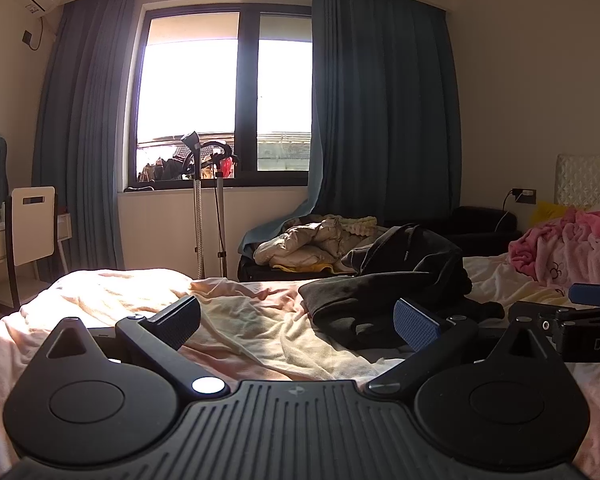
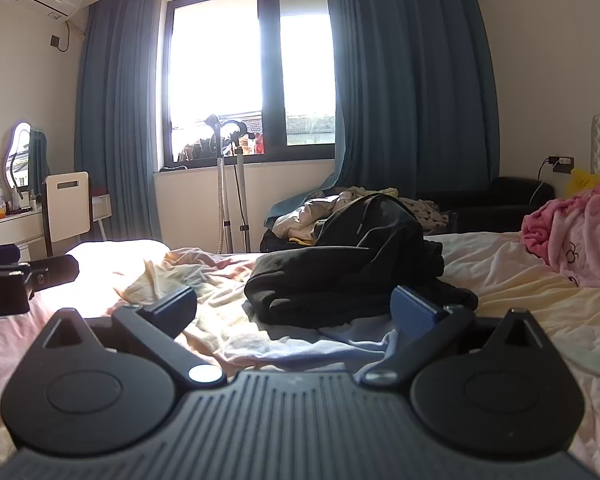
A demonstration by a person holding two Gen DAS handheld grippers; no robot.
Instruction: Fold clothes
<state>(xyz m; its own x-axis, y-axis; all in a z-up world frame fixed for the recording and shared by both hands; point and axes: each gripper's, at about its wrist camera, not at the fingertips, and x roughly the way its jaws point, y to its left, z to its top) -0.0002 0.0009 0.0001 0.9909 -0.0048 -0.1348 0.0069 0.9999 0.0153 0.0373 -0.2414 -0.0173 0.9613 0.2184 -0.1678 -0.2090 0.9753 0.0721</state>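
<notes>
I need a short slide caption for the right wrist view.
Open right gripper faces a crumpled black garment on the bed.

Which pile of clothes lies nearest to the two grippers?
The black garment pile on the bed, directly ahead of both. The pink pile lies farther right; the beige pile lies beyond the bed.

both views sit low over the bed [image 1: 260,320], each looking forward between its own spread fingers toward the window [image 1: 224,96] and blue curtains [image 1: 380,100]. the left wrist view is to the left, catching the right gripper [image 1: 572,312] at its right edge, while the right wrist view catches the left gripper [image 2: 16,280] at its left edge. both share the dark clothes pile [image 2: 360,264], near and central, and the pink blanket [image 2: 572,232].
</notes>
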